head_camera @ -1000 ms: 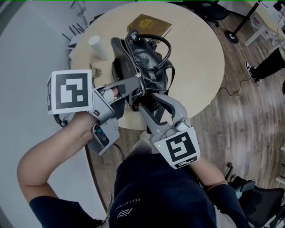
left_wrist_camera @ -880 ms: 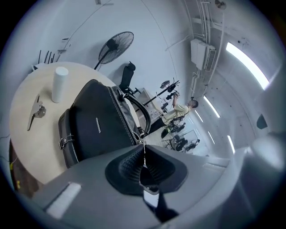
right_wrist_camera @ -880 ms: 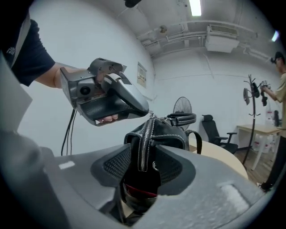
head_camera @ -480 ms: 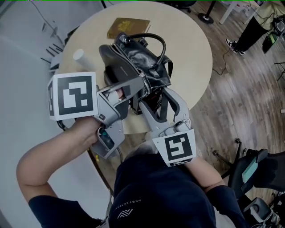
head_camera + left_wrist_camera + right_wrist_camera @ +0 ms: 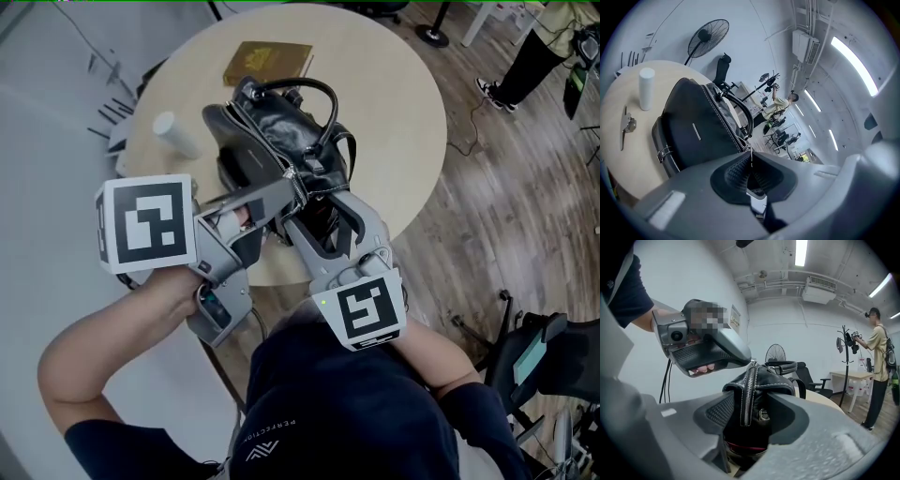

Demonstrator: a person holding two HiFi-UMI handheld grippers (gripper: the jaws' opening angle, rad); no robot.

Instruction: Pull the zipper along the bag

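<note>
The left claw [image 5: 294, 186] was clamped on the thin metal zipper pull [image 5: 751, 157] at the near end of the black bag [image 5: 267, 141], which stood on the round desk [image 5: 403, 122] in the upper middle of the head view. The left forearm [image 5: 103, 347] came in from the lower left, bent at the elbow. The right claw [image 5: 323, 211] reached up from lower centre, its jaws wide, having just been opening, with the bag's end between them and apparently unpressed. From above, the pull was lost behind the claw tips, and the marker cubes [image 5: 145, 223] covered most of both hands.
</note>
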